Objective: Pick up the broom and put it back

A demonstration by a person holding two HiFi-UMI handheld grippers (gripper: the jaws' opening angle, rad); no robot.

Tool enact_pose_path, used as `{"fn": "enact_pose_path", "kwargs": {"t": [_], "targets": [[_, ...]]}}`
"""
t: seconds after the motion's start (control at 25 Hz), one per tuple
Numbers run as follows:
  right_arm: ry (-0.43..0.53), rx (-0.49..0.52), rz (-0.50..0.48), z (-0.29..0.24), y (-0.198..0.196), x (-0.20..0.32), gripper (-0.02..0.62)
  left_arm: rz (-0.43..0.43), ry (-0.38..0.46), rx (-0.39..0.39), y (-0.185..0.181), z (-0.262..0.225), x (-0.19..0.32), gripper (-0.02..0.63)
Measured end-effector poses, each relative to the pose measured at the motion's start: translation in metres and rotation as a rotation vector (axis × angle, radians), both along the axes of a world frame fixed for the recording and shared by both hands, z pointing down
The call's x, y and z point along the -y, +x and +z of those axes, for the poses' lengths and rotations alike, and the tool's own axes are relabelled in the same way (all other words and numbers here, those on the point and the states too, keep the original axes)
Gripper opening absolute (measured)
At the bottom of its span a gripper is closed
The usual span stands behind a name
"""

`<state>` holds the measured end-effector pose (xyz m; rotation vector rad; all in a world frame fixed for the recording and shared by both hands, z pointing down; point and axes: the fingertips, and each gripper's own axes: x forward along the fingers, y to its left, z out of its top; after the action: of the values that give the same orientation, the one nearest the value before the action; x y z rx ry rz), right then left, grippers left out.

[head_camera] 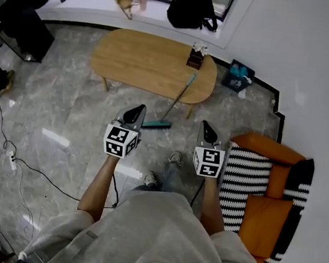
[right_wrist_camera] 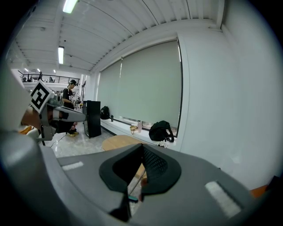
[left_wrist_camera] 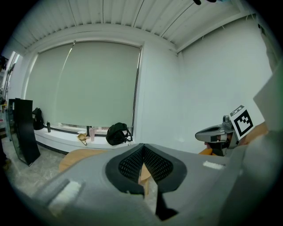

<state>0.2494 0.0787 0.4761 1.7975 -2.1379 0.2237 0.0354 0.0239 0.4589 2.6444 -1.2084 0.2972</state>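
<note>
The broom, judged light, stiff and long, is seen leaned on the wooden worktop with its teal head on the floor, best gripped mid-handle; left gripper and right gripper jaws are closed, empty.

head: overhead, steeply down | both gripper views: low, facing window — shared: wooden table
</note>
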Motion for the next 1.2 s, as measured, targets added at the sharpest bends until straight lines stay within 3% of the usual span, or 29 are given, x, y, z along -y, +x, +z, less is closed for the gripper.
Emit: {"fn": "enact_pose_path", "kwargs": {"t": [0.36,0.72,1.2], "targets": [[-0.017,0.022,-0.05,0.014,0.014,0.065,0.0,-0.042,-0.017,0.018,0.016,0.01,0.053,-0.003],[-0.027,0.056,-0.097,0.018,0.051,0.141,0.0,-0.106,-0.023,0.042,0.049,0.007,0.117,-0.003],[-0.088,0.129,-0.171,0.052,0.078,0.205,0.0,-0.223,-0.098,0.095,0.061,0.03,0.152,-0.003]]}}
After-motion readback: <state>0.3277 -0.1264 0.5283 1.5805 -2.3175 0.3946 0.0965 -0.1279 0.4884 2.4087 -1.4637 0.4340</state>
